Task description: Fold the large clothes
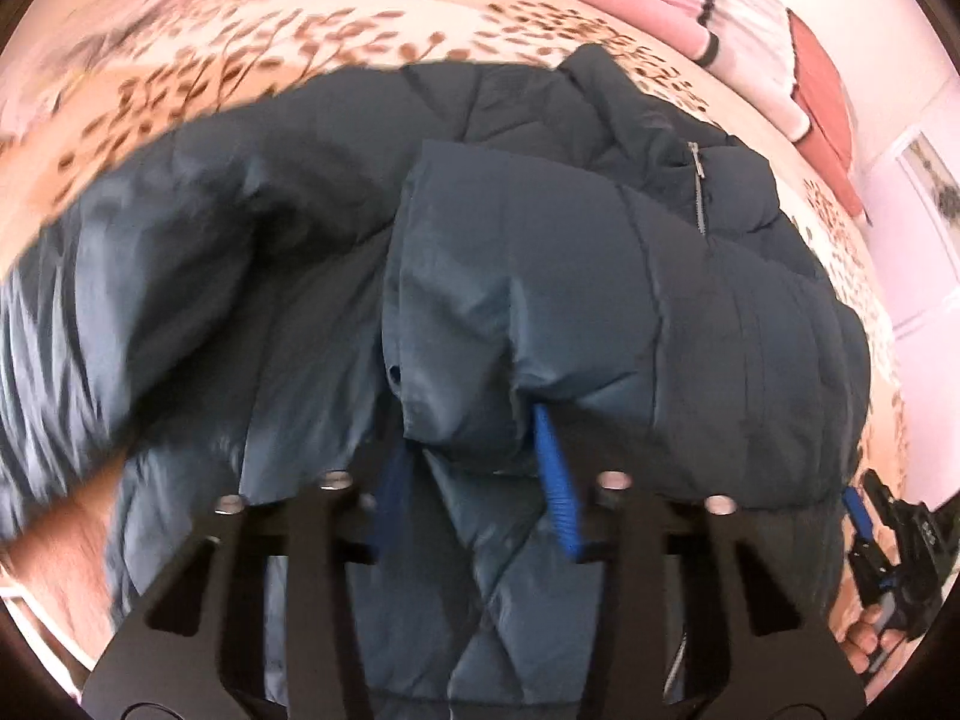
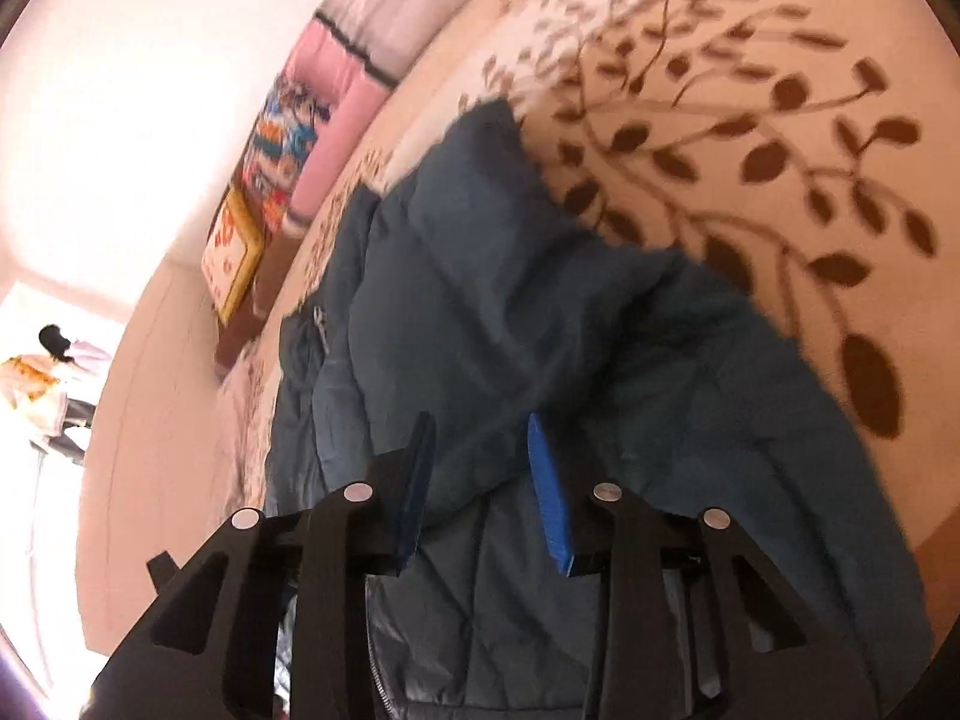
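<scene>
A dark blue quilted puffer jacket [image 1: 600, 276] lies spread on a bedspread printed with brown leaves. My left gripper [image 1: 471, 429] points down at it, and a bunched fold of the fabric fills the gap between its blue pads [image 1: 555, 480], which press on it. The left pad is partly buried under the cloth. In the right wrist view the jacket [image 2: 540, 330] runs away from the camera; my right gripper [image 2: 480, 420] has a ridge of its edge caught between the blue pads [image 2: 549, 498]. The right gripper [image 1: 870, 534] also shows at the jacket's lower right corner, held by a hand.
The leaf-print bedspread [image 2: 750, 138] surrounds the jacket. Pink and white pillows [image 1: 720, 6] lie at the head of the bed, with a colourful cushion [image 2: 282, 138] beside them. A bare forearm [image 1: 54, 546] crosses the lower left. A metal zip pull [image 1: 696, 168] sits near the collar.
</scene>
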`<state>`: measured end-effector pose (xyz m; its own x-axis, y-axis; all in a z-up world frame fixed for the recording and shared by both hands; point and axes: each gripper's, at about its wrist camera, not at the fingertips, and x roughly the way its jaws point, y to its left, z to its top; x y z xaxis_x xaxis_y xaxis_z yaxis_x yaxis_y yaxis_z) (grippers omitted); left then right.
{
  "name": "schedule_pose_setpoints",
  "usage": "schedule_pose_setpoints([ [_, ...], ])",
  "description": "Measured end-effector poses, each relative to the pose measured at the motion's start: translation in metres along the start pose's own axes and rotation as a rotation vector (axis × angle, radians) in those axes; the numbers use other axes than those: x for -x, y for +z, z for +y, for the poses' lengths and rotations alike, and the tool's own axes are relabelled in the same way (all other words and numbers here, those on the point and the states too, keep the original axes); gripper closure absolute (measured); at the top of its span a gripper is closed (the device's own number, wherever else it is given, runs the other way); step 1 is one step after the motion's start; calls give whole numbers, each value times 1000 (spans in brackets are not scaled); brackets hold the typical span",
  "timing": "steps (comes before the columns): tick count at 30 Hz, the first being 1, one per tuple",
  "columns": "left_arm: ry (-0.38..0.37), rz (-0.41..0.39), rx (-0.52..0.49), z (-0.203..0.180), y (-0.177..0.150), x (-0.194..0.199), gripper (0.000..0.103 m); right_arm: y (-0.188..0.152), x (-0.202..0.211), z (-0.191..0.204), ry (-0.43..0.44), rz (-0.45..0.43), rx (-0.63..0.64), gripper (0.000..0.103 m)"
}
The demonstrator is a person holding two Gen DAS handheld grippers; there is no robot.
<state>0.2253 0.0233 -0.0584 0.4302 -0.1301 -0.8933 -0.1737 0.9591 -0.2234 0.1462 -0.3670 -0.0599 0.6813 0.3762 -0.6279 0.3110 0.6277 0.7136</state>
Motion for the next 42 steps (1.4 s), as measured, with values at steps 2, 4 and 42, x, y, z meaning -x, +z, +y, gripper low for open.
schedule_pose_setpoints([
  [2, 27, -41, -56, -7, 10, 2, 77, -2, 6, -3, -25, -22, 10, 68],
  [4, 47, -79, -74, -9, 20, 5, 78, -1, 2, -10, -30, 4, -5, 68],
  [42, 84, -82, -73, 39, -59, 40, 34, -96, 15, 58, -206, 134, 386, 96],
])
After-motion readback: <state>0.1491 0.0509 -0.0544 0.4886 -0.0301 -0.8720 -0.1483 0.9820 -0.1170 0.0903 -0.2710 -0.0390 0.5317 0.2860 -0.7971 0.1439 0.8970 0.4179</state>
